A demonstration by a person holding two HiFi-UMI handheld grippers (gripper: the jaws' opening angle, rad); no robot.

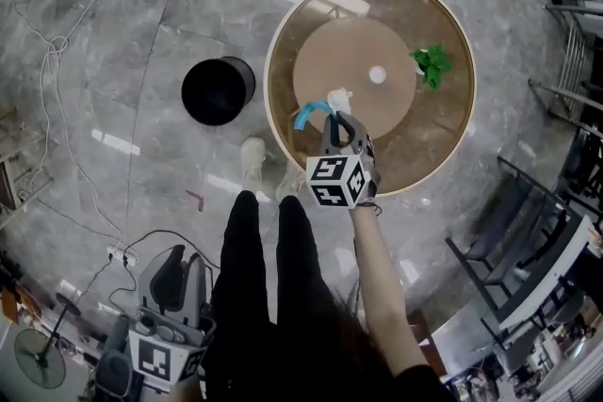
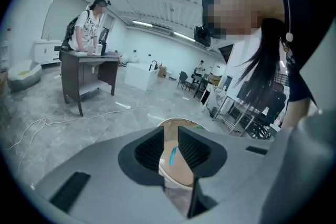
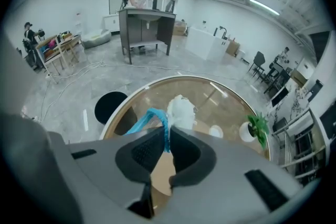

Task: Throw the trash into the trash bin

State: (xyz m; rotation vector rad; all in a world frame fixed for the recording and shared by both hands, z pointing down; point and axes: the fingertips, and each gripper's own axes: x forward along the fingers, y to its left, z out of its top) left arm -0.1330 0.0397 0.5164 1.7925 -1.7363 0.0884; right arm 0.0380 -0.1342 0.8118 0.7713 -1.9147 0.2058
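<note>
"Right gripper view: what is the right gripper [image 3: 167,147] gripping?"

"Its jaws are closing almost together on a blue strip [image 3: 148,119], with a crumpled white wad [image 3: 181,111] bunching just past the tips."

"Long axis?"

"The strip is rising from the pads, then arching left, its free end drooping toward the trash bin [image 1: 218,90] side. Everything is hanging above the round table [image 1: 443,146]."

"Left gripper [image 2: 170,148]?"

"It is standing narrowly parted, gripping nothing."
</note>
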